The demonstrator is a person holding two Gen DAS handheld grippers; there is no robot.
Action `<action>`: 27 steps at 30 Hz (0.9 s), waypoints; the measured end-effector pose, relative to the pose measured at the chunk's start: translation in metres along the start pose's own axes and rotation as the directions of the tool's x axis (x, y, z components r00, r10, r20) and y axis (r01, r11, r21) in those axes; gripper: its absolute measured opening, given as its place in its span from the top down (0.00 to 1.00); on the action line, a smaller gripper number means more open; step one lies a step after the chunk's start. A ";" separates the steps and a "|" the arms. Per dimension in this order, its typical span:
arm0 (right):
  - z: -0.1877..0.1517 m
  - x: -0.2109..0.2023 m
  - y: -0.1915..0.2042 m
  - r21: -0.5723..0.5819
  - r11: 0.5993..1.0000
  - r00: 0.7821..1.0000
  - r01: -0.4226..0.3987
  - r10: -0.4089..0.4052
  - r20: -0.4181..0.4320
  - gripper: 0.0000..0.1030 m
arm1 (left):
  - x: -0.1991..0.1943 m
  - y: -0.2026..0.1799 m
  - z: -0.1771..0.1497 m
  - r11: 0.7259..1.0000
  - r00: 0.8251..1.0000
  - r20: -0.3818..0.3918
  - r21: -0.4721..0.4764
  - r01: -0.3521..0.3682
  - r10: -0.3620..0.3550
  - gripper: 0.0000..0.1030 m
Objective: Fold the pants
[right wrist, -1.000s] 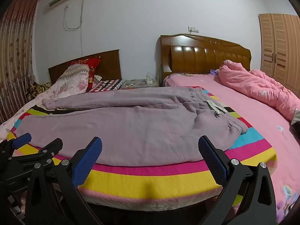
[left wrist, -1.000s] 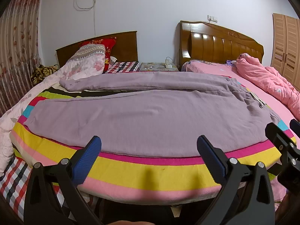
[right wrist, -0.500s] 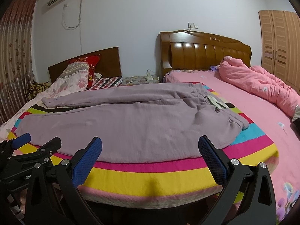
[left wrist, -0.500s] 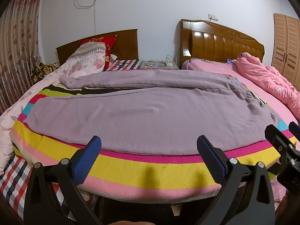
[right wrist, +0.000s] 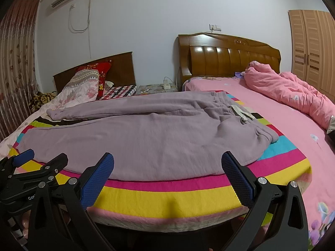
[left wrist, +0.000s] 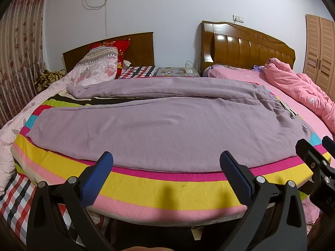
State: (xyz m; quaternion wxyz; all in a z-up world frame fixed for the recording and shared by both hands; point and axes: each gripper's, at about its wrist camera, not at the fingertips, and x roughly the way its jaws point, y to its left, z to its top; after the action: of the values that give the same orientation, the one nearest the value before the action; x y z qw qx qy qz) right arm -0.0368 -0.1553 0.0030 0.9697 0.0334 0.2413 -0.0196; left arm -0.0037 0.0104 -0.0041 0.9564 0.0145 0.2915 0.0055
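Pants [left wrist: 167,123] flat crosswise, waistband right, cuffs left; left gripper [left wrist: 166,173] and right gripper [right wrist: 167,173] jaws apart.

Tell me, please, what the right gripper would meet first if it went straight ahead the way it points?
Probably the near edge of the purple fleece pants lying on the striped blanket; the open right gripper has nothing between its fingers, though depth is uncertain.

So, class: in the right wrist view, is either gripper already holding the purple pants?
No: the pants lie flat on the striped blanket, untouched.
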 end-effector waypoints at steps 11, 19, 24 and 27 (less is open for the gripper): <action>-0.001 0.002 -0.001 0.008 1.000 1.000 -0.004 0.004 -0.011 0.04 | 0.000 0.000 -0.001 1.000 1.000 -0.002 -0.001 0.001 -0.001 0.01; -0.002 0.002 -0.001 0.010 1.000 1.000 -0.004 0.004 -0.012 0.04 | -0.001 0.000 -0.001 1.000 1.000 -0.002 -0.001 -0.001 0.001 0.01; -0.003 0.003 -0.001 0.014 1.000 1.000 -0.006 0.006 -0.016 0.04 | -0.001 0.000 -0.001 1.000 1.000 -0.003 -0.002 0.000 0.000 0.01; -0.003 0.003 -0.001 0.014 1.000 1.000 -0.005 0.006 -0.017 0.04 | -0.001 0.000 -0.001 1.000 1.000 -0.003 -0.002 0.000 0.000 0.01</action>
State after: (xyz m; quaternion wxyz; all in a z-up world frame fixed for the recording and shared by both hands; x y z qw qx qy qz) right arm -0.0355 -0.1563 -0.0007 0.9675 0.0409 0.2491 -0.0183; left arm -0.0049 0.0106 -0.0046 0.9560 0.0136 0.2931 0.0060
